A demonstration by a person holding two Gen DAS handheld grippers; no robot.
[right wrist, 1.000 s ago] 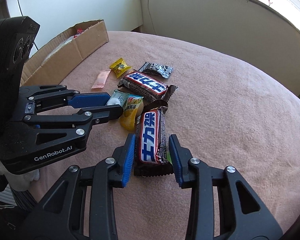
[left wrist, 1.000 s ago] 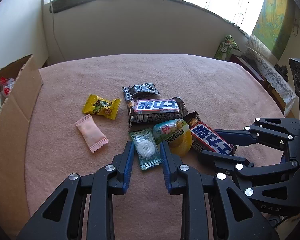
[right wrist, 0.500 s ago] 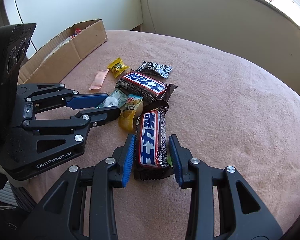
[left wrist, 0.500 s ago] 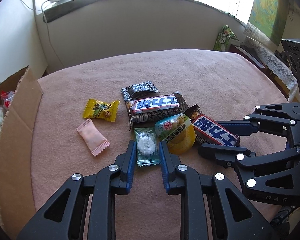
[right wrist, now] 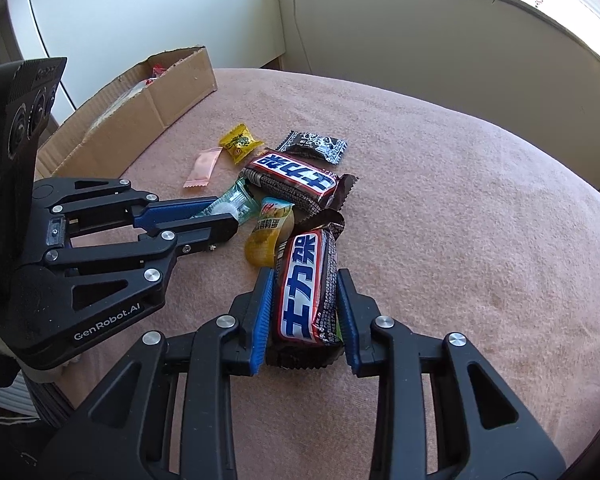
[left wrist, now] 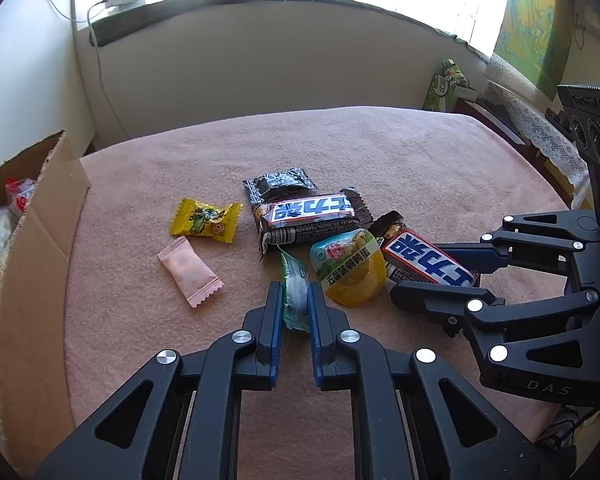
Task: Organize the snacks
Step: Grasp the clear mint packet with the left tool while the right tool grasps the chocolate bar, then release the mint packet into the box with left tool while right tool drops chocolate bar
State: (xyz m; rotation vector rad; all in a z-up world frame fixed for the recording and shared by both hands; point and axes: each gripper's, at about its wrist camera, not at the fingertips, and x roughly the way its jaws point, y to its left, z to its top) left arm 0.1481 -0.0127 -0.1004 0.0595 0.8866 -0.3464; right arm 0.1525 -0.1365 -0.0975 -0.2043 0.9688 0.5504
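Observation:
Snacks lie in a heap on a pink cloth. My left gripper (left wrist: pixel 294 294) is closing its jaws on a small green candy packet (left wrist: pixel 293 276), which stands on edge, pinched between the blue pads. My right gripper (right wrist: pixel 306 276) is shut on a brown chocolate bar (right wrist: pixel 306 284) with a blue-and-white label, gripped across its width. In the left wrist view the same bar (left wrist: pixel 428 260) sits in the right gripper (left wrist: pixel 420 270). The right wrist view shows the left gripper (right wrist: pixel 220 218) holding the green packet (right wrist: pixel 236 202).
A second chocolate bar (left wrist: pixel 310 210), a yellow round pack (left wrist: pixel 350 268), a black packet (left wrist: pixel 280 184), a yellow candy (left wrist: pixel 206 220) and a pink sachet (left wrist: pixel 190 272) lie loose. An open cardboard box (left wrist: pixel 32 264) with snacks stands at the left. A wall lies beyond the cloth.
The left jaws have closed in on the green packet, which turned from flat onto its edge. The right jaws have tightened slightly on the chocolate bar.

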